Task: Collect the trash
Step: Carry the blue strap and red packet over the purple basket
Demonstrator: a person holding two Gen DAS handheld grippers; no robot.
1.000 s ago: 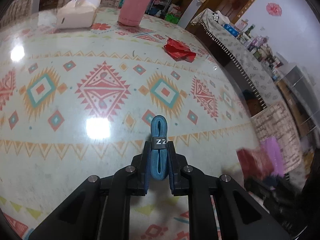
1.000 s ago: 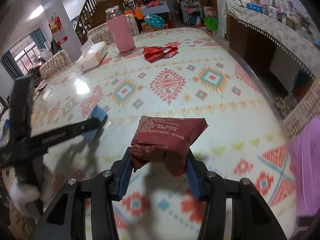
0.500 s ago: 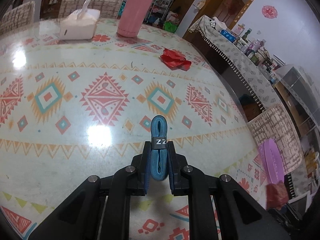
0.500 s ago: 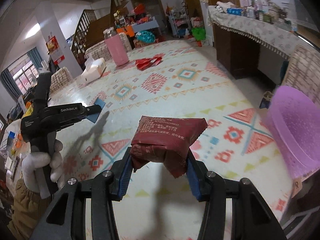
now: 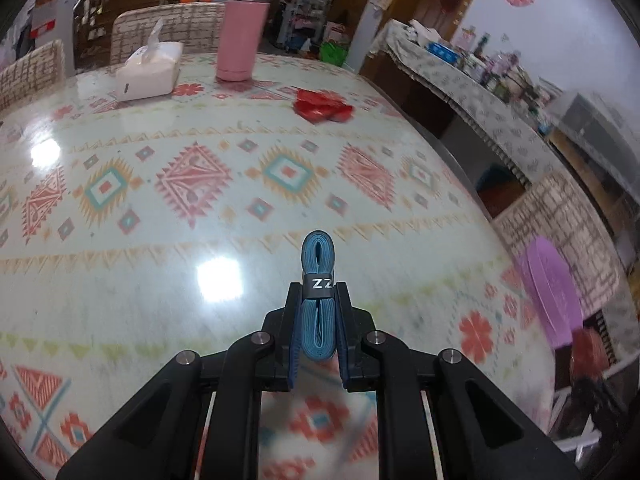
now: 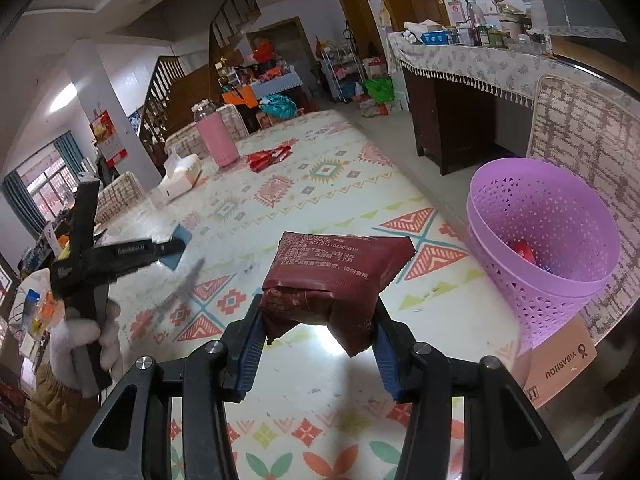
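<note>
My right gripper (image 6: 318, 344) is shut on a dark red snack packet (image 6: 336, 276) and holds it above the table's near edge, left of a purple perforated waste basket (image 6: 532, 280) that has a few wrappers inside. My left gripper (image 5: 317, 320) is shut, its blue pads pressed together with nothing between them, above the patterned tablecloth (image 5: 200, 200). It also shows in the right wrist view (image 6: 176, 246) at the left. Crumpled red wrappers (image 5: 322, 106) lie at the far side of the table, also in the right wrist view (image 6: 266, 157).
A pink tumbler (image 5: 240, 36) and a white tissue box (image 5: 149, 70) stand at the table's far end. The basket (image 5: 548, 292) sits off the table's right edge on a cardboard box (image 6: 560, 360). Woven chairs (image 6: 584, 128) and a sideboard (image 6: 472, 92) stand behind.
My right gripper has carried the packet to the right, from above the table's middle to beside the basket. My left gripper has stayed shut and drifted a little back.
</note>
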